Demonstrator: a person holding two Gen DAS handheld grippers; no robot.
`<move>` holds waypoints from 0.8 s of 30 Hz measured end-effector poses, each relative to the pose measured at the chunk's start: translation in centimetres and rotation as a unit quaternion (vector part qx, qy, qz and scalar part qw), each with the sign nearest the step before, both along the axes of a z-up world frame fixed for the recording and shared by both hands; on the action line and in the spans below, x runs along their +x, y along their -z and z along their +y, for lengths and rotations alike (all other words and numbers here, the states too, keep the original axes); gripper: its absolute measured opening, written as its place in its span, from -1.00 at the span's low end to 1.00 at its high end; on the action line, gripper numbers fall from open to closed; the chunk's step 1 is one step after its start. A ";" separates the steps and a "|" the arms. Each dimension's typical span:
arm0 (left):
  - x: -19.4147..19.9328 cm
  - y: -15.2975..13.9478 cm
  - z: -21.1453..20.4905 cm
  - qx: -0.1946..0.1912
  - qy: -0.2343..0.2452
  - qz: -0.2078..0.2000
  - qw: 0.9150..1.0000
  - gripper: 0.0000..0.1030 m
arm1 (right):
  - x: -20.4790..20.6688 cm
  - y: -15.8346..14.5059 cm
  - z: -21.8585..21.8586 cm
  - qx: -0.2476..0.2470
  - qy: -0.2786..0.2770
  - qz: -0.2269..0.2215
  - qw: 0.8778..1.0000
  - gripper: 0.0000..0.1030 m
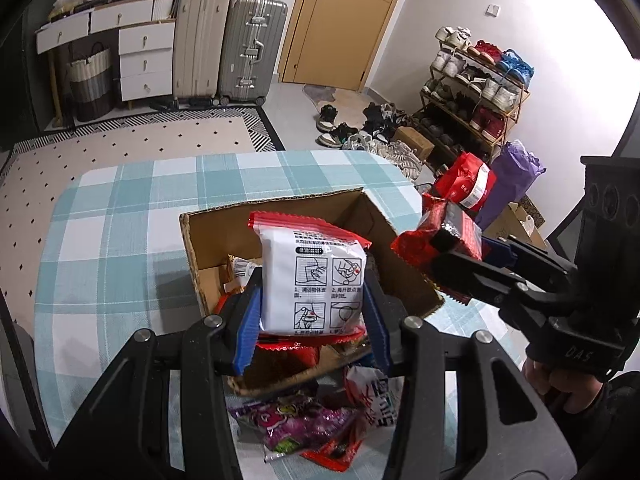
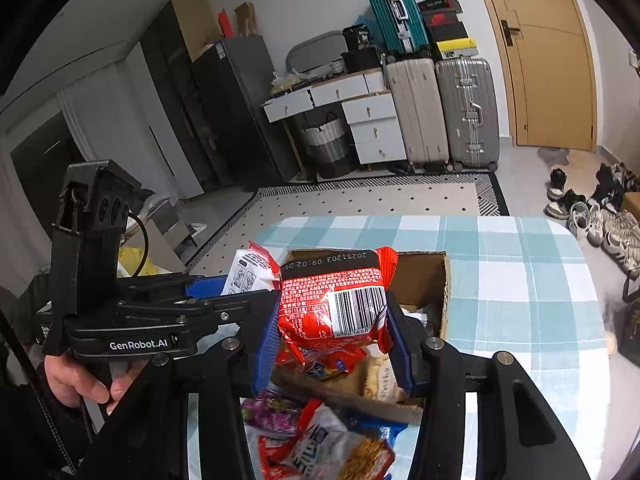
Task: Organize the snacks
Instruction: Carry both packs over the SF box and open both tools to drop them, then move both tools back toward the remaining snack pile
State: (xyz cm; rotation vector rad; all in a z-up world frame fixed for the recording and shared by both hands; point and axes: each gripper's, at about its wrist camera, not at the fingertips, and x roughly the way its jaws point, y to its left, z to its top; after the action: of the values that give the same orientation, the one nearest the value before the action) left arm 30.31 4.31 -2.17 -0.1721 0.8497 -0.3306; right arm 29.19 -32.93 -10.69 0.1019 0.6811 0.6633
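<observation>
An open cardboard box (image 1: 200,248) stands on the checked tablecloth and holds several snack packs; it also shows in the right wrist view (image 2: 424,280). My left gripper (image 1: 312,304) is shut on a white packet with red edges (image 1: 316,276) and holds it over the box. My right gripper (image 2: 332,340) is shut on a red packet with a barcode (image 2: 336,304), also above the box. In the left wrist view the right gripper (image 1: 456,248) comes in from the right with its red packet (image 1: 420,236). In the right wrist view the left gripper (image 2: 224,292) sits at the left with the white packet (image 2: 248,272).
Loose snack packs (image 1: 304,420) lie on the table (image 1: 120,220) in front of the box, also seen in the right wrist view (image 2: 320,440). Beyond the table are a rug, suitcases (image 1: 252,48), drawers, a shoe rack (image 1: 476,88) and shoes on the floor.
</observation>
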 end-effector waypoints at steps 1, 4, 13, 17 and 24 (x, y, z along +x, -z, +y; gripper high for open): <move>0.2 0.4 -0.1 0.000 0.002 0.002 1.000 -0.17 | 0.5 0.4 0.1 -0.001 0.001 0.003 1.000 -0.07; 1.3 1.6 -0.3 0.001 0.003 0.009 1.000 -0.17 | 1.7 1.5 0.3 0.002 0.008 0.018 1.000 -0.07; 3.7 3.7 -0.4 0.008 -0.002 0.023 1.000 -0.10 | 4.0 3.6 0.8 0.003 0.015 0.035 0.999 0.00; 3.9 3.8 -0.3 0.024 -0.014 0.024 0.999 0.32 | 3.9 3.7 0.6 -0.005 0.023 0.021 1.000 0.44; 2.8 3.3 0.8 0.017 -0.031 0.024 0.999 0.34 | 2.9 2.7 -0.9 0.006 0.029 0.012 0.999 0.46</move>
State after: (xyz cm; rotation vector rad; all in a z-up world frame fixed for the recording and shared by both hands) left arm 33.09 5.09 -5.47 -0.1740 0.8950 -0.2545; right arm 32.12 -33.82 -13.44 0.1401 0.6950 0.6104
